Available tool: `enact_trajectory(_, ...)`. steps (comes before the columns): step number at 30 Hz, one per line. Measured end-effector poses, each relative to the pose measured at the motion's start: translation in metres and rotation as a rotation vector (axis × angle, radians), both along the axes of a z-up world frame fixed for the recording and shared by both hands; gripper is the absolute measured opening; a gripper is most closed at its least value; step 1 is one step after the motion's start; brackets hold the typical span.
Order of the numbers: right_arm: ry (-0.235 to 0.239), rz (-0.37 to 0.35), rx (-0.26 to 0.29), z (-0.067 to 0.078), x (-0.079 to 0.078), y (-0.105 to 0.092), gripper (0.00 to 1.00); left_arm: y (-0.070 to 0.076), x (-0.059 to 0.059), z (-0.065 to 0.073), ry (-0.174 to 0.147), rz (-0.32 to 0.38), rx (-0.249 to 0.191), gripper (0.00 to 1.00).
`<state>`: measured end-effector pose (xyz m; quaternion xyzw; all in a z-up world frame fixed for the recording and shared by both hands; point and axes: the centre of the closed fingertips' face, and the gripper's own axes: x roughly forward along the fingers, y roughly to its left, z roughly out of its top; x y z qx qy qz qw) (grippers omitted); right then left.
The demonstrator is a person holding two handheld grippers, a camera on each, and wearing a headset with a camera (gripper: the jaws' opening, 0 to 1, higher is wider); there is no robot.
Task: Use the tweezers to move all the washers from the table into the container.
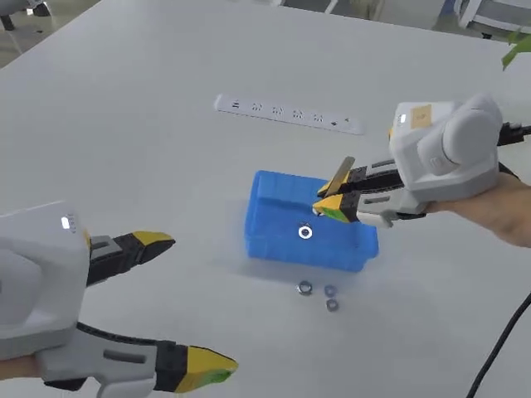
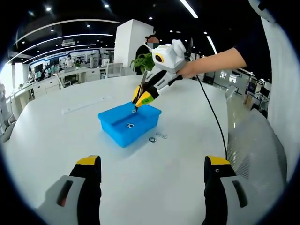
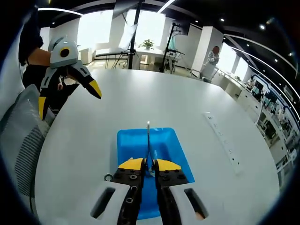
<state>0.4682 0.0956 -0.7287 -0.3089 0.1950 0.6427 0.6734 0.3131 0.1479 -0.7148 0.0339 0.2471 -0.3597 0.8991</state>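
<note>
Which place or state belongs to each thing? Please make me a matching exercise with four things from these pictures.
Things
1. left gripper
2. right gripper
3. power strip
4. three washers

Places or states
A. shut on tweezers
B. on the table, close to the container, on its near side
C. open, holding nothing
D. on the table, beyond the container, apart from it

Pairs: 1-C, 2-A, 3-D, 4-B

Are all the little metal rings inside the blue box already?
No, one washer lies in the blue container, but three washers sit on the table beside it.
</note>
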Motion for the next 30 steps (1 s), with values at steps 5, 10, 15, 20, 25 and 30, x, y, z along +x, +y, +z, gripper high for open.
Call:
enact_trajectory(5, 0.005, 0.006, -0.028, -0.015, 0.002, -0.002, 0.09, -0.006, -0.003, -0.009, 0.025, -0.005, 0.009, 0.99)
enact_trajectory(10, 0.023, -0.010, -0.028, -0.024, 0.004, -0.005, 0.10, -0.006, -0.003, -0.011, 0.033, -0.004, 0.005, 0.99)
enact_trajectory(15, 0.032, -0.014, -0.027, -0.029, 0.002, -0.004, 0.10, -0.003, -0.004, -0.013, 0.045, 0.001, 0.011, 0.99)
enact_trajectory(20, 0.039, -0.017, -0.024, -0.032, 0.002, -0.002, 0.10, -0.001, -0.004, -0.014, 0.051, 0.001, 0.011, 0.99)
enact_trajectory(25, 0.053, -0.015, -0.036, -0.036, 0.001, -0.002, 0.10, -0.001, -0.005, -0.015, 0.058, 0.001, 0.014, 0.99)
enact_trajectory(30, 0.061, -0.018, -0.038, -0.038, 0.000, -0.002, 0.10, -0.002, -0.008, -0.016, 0.069, -0.004, 0.012, 0.99)
